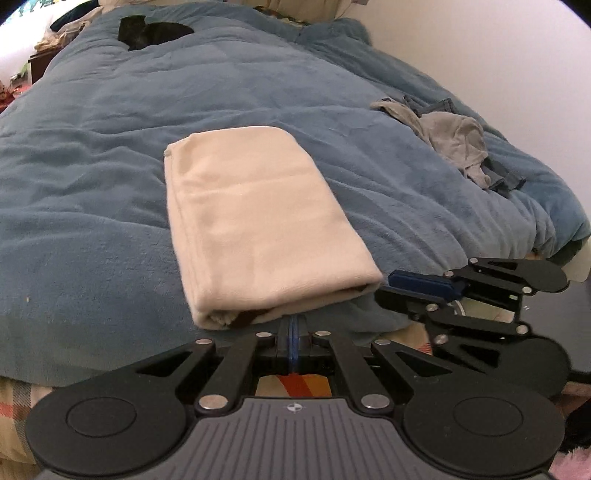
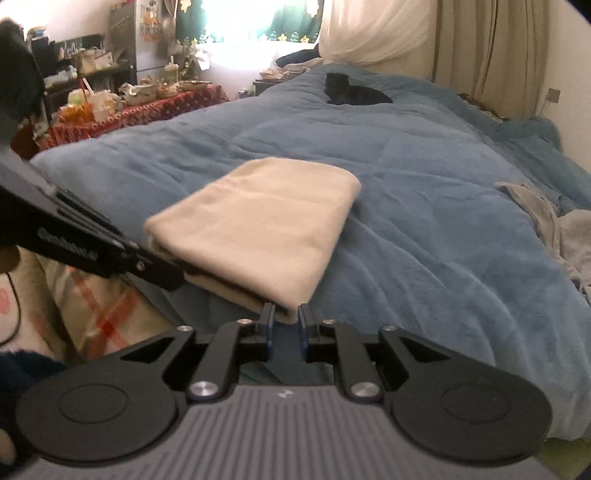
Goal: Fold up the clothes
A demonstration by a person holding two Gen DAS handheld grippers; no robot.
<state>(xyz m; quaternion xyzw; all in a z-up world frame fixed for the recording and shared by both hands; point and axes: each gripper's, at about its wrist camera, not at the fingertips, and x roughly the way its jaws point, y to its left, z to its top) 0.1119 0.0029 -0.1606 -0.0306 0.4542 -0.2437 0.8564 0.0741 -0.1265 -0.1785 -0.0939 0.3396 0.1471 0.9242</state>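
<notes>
Blue duvet (image 1: 110, 177): one folded cream cloth (image 1: 255, 218), one grey garment heap (image 1: 454, 144), two grippers.

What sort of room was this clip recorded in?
Most likely a lived-in bedroom: a bed under a blue comforter, curtains along the wall, and a cluttered side table by the window.

Blown-out window (image 2: 236, 22) glare, soft focus, fisheye-bent edges
</notes>
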